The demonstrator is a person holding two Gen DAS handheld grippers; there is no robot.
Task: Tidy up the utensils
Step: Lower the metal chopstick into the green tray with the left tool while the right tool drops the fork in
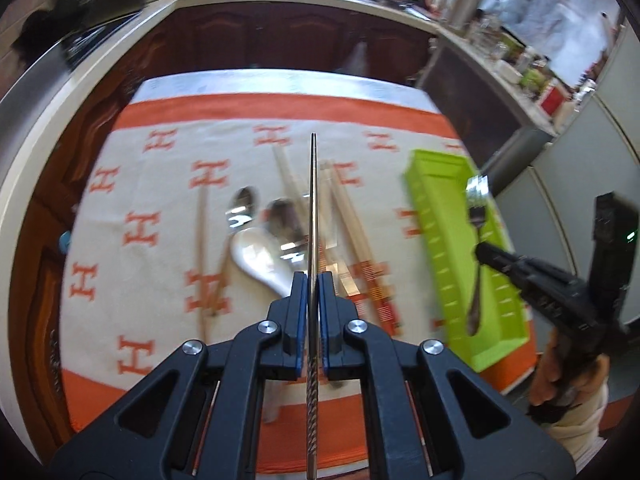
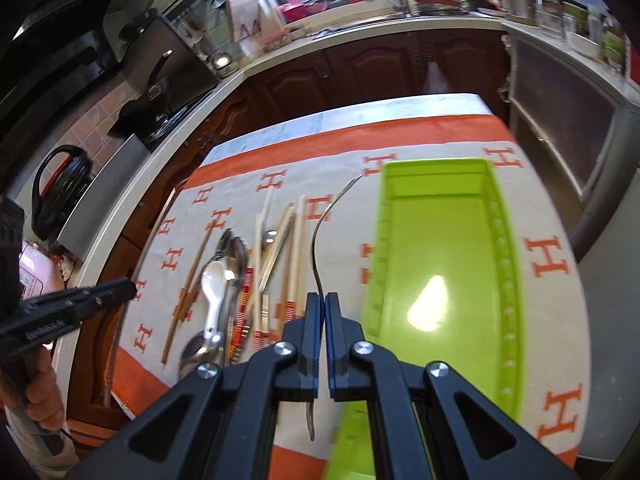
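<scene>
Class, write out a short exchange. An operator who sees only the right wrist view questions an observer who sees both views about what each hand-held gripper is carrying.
Operator: My right hand-held gripper pinches something thin, curved and metal beside the green tray. What is it?
Observer: A fork. The left wrist view shows it face-on, with its tines pointing away.
Operator: And the other side? I only see it side-on at my frame's edge.
Observer: The left hand-held gripper is shut on a metal chopstick, which has a twisted grip end behind the fingers.
</scene>
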